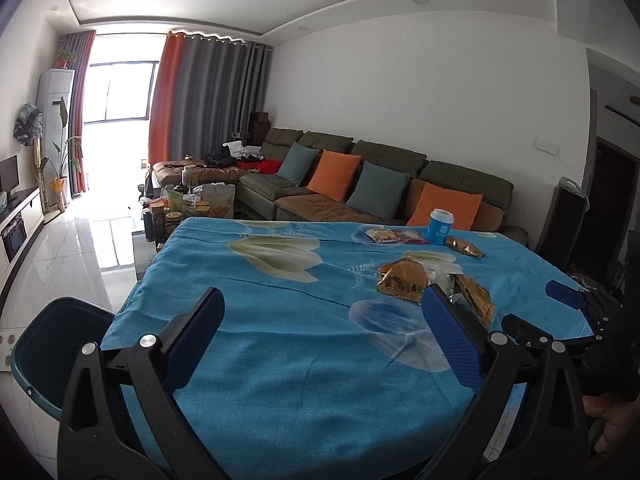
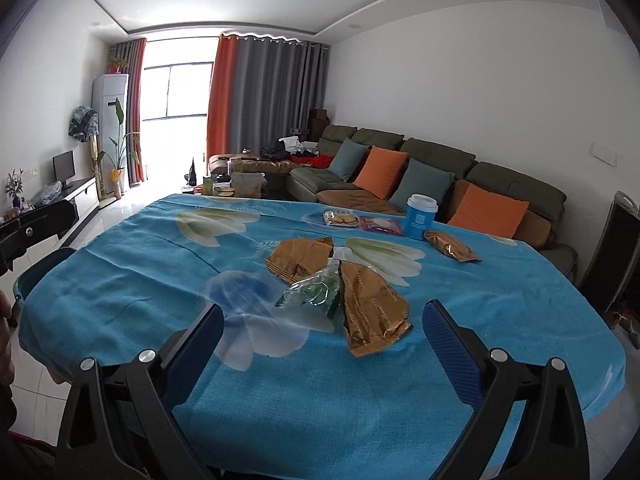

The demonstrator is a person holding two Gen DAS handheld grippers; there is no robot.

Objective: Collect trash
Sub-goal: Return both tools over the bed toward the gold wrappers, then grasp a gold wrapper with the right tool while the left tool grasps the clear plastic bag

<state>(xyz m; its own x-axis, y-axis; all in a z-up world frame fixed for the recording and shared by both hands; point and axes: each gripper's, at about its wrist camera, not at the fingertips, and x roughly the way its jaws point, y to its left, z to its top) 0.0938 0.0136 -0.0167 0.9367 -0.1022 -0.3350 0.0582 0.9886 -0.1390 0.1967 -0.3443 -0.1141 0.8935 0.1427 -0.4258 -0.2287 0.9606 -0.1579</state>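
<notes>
The right claw [image 2: 322, 330], spread and empty, is hovering nearest the crinkled gold foil wrapper [image 2: 374, 314], whose long axis is running away from it on the blue-clothed desk [image 2: 500, 300].

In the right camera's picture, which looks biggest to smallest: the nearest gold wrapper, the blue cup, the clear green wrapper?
1. Nearest gold wrapper
2. Clear green wrapper
3. Blue cup, though it stands farther away, so unsure.
</notes>
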